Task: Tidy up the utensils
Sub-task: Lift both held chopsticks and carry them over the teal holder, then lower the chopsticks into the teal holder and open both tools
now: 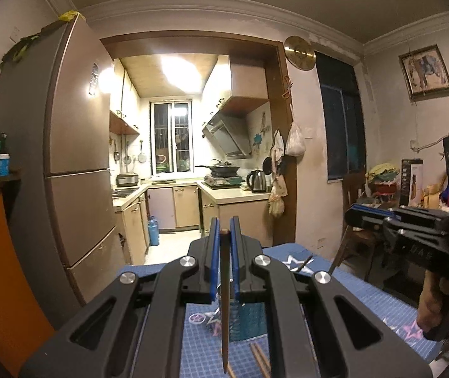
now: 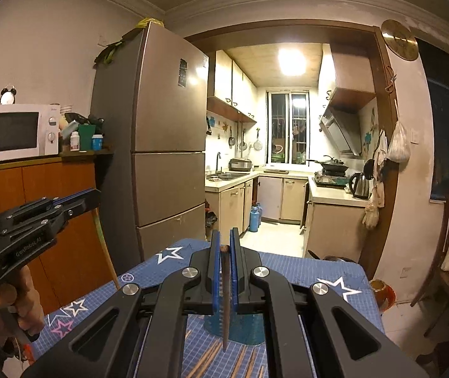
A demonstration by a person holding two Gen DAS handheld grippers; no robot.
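My left gripper (image 1: 223, 231) is shut on a dark wooden chopstick (image 1: 224, 299) that hangs down between its blue pads over a blue mesh utensil holder (image 1: 246, 323). My right gripper (image 2: 224, 241) is shut on another brown chopstick (image 2: 225, 299), held above the same blue holder (image 2: 243, 327). Several loose chopsticks (image 2: 215, 359) lie on the blue star-patterned tablecloth (image 2: 303, 271) in front of the holder; some show in the left wrist view (image 1: 260, 359). Each gripper shows in the other's view, the right one (image 1: 363, 217) and the left one (image 2: 92, 195).
A tall fridge (image 2: 161, 145) stands left of the kitchen doorway. An orange cabinet (image 2: 51, 220) carries a microwave (image 2: 19, 130). A wooden chair (image 1: 353, 220) and cluttered shelves stand at the table's right. The table's far edge (image 2: 256, 250) faces the kitchen.
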